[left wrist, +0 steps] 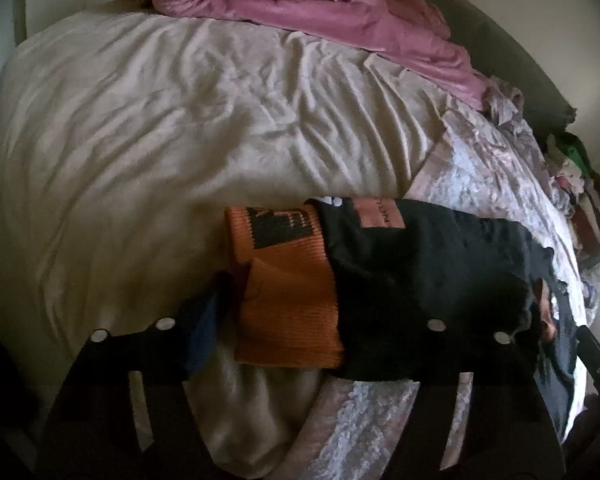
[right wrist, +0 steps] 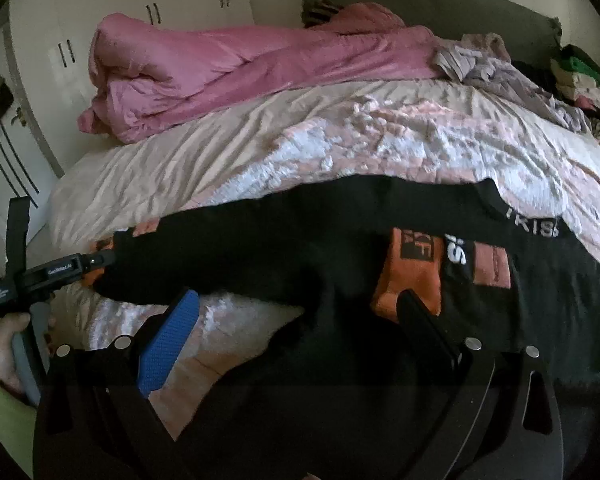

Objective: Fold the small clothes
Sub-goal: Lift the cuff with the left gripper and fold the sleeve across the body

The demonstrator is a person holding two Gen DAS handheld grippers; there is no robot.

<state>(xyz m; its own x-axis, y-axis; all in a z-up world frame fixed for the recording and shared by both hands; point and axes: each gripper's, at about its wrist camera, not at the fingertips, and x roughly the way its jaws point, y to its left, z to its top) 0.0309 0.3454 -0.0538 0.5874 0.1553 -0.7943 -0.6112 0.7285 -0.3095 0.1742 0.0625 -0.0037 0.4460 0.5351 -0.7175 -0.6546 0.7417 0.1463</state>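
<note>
Covering the bed (left wrist: 140,120), cream sheet (right wrist: 160,168), pink duvet (right wrist: 220,68).

Right gripper (right wrist: 296,316): black fingers, one faced with a blue textured pad (right wrist: 168,344), silver round screws (right wrist: 473,343) at the finger bases. Left gripper (right wrist: 60,270): black body, white lettering, grey handle (right wrist: 26,364).

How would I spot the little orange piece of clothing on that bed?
Start at the cream bed sheet, then come to its near edge, where a black garment lies. The orange sock is tucked against it: ribbed knit, bright orange with black block lettering, the only orange thing there.
</note>
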